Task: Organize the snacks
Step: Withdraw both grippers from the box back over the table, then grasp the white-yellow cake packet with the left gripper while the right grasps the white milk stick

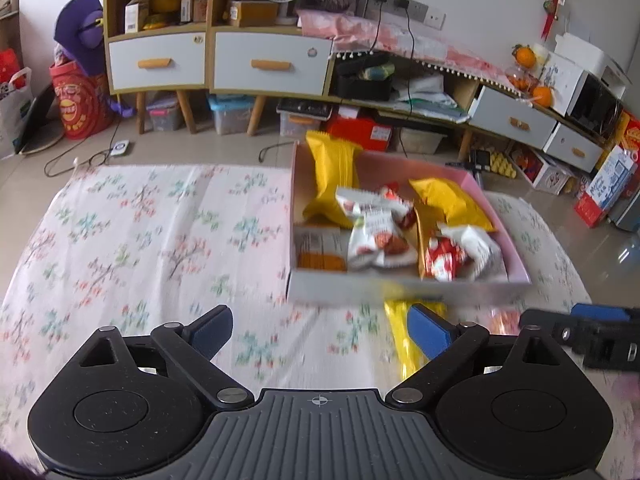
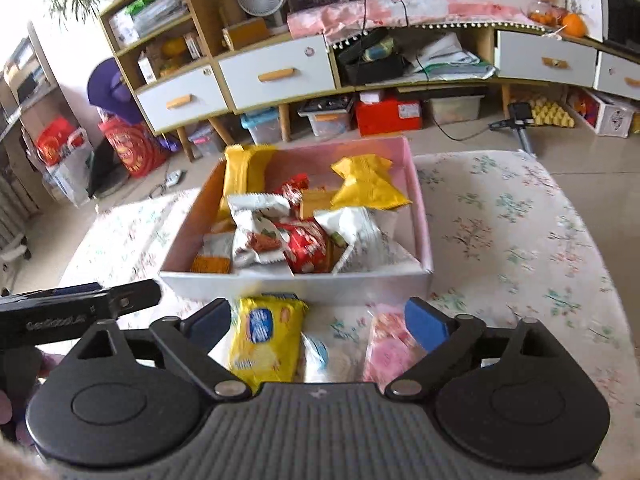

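- Snacks fill the pink box on the floral cloth: yellow packets, white wrappers and a red pack.
- Left gripper hovers with jaws spread wide and empty, before the box.
- Right gripper is equally wide, gripping nothing; a yellow biscuit pack and a pink packet, perhaps sweets, lie on the cloth between its fingers.
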Demonstrator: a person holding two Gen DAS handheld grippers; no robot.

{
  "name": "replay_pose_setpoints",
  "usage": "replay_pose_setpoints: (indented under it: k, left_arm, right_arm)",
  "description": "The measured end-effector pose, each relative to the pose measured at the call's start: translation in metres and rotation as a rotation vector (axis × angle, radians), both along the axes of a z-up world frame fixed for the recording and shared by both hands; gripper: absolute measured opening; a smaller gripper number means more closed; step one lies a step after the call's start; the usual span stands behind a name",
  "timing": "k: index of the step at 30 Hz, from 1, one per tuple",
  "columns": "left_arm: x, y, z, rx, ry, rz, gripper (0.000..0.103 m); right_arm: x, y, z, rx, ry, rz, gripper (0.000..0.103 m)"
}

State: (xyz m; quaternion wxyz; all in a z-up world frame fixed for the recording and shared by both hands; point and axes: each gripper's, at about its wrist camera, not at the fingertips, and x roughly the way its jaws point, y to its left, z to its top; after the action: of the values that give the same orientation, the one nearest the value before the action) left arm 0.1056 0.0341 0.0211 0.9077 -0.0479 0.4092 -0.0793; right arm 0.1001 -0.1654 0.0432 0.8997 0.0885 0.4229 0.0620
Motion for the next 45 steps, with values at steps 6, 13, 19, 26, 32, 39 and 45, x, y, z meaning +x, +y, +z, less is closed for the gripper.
replay_pose_setpoints:
  k: [6,13,19,26,32,39,45]
  left_arm:
    - [-0.03,-0.001,0.002,0.076,0.022,-0.007,0.098]
    - [-0.056,0.01,-0.002,0.115,0.006,-0.02,0.1]
    - [-0.074,0.018,-0.006,0.159,-0.019,-0.053,0.1]
    - [-0.089,0.037,-0.019,0.177,-0.043,-0.046,0.1]
    - [-0.096,0.061,-0.033,0.19,-0.067,-0.017,0.1]
    - [-0.1,0.089,-0.051,0.159,-0.067,0.014,0.1]
    - [-0.098,0.099,-0.062,0.169,-0.083,0.032,0.1]
  right_arm:
    - [-0.012,-0.003,0.001,-0.028,0.043,0.014,0.099]
    - [-0.032,0.001,-0.003,-0.102,0.006,0.113,0.102]
    - [-0.049,-0.004,-0.014,-0.156,0.004,0.159,0.103]
    - [-0.06,-0.023,-0.021,-0.106,-0.009,0.123,0.103]
    - [-0.069,-0.033,-0.026,-0.076,-0.037,0.109,0.103]
    - [-0.077,-0.044,-0.039,-0.085,-0.093,0.107,0.103]
    - [-0.079,-0.046,-0.051,-0.103,-0.129,0.111,0.103]
